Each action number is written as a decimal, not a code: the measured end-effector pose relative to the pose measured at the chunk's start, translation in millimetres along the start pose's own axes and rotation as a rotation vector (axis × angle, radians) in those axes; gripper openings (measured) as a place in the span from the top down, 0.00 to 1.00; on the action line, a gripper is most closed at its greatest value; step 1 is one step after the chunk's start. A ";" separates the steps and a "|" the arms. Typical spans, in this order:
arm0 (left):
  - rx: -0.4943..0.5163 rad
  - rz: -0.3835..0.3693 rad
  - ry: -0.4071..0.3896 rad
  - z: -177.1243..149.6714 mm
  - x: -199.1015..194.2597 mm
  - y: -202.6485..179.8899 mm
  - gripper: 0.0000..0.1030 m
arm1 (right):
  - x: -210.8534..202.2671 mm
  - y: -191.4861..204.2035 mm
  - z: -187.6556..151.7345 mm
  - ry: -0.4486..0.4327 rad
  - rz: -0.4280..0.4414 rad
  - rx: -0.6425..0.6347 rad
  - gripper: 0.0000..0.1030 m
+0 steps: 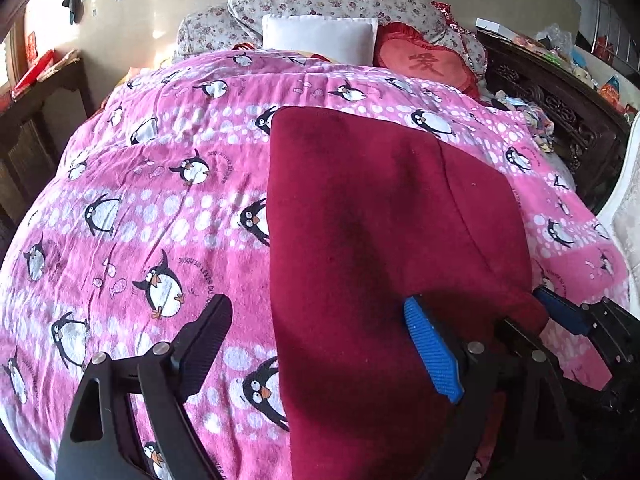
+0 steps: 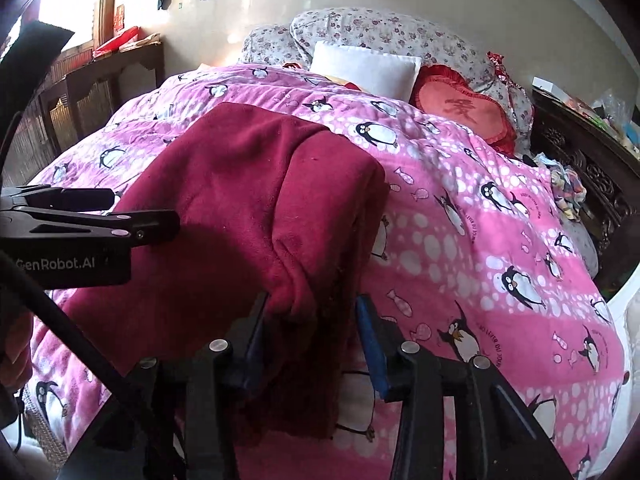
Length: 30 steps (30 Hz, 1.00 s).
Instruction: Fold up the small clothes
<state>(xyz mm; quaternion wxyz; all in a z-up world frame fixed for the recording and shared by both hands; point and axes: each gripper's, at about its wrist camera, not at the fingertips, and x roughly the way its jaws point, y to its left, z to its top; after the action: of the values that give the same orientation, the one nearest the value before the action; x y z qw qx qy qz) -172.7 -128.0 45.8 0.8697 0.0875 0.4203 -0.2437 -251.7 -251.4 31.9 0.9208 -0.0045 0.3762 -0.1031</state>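
We held the left gripper (image 1: 320,344) with its jaws spread wide over the near left edge of the dark red fleece garment (image 1: 372,240), pressing nothing. The right gripper (image 2: 310,332) had its jaws around a bunched fold at the garment's near right edge, though we could not tell whether the blue pads (image 2: 372,344) pinched it. The garment lay folded lengthwise on the pink penguin-print bedspread (image 1: 160,200). Beyond it sat a white square pillow (image 1: 320,38) and a red heart-shaped cushion (image 1: 424,64).

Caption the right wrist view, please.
Right gripper straddling a folded dark red garment on a pink penguin blanket.
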 end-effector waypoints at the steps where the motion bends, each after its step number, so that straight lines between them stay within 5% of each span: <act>1: -0.001 0.000 -0.002 -0.9 0.2 -0.5 0.15 | -0.9 0.5 -0.4 -0.002 0.001 0.006 0.57; 6: 0.023 0.030 -0.022 0.3 -2.9 -3.5 0.14 | -20.0 -10.6 9.9 -0.025 0.096 0.098 0.55; 12: 0.021 0.047 -0.038 8.9 -6.9 -0.7 0.14 | -30.4 -18.4 36.8 -0.118 0.065 0.161 0.54; 16: 0.007 0.058 -0.064 17.0 -8.5 3.3 0.14 | -8.0 -22.1 51.9 -0.100 0.106 0.206 0.54; 19: 0.011 0.061 -0.043 19.8 1.6 1.9 0.14 | 20.8 -21.5 57.9 -0.046 0.021 0.183 0.54; 24: -0.005 0.054 -0.023 16.1 17.7 0.7 0.13 | 55.9 -33.5 53.5 -0.015 0.028 0.228 0.47; 30: -0.019 0.062 -0.032 15.6 19.9 -0.4 0.10 | 47.1 -39.1 50.8 -0.028 0.062 0.258 0.45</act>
<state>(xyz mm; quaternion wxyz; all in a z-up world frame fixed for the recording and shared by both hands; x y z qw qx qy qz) -151.6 -140.9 40.3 0.8842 0.0881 0.4057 -0.2140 -190.9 -302.4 39.1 0.9216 0.1240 0.3468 -0.1221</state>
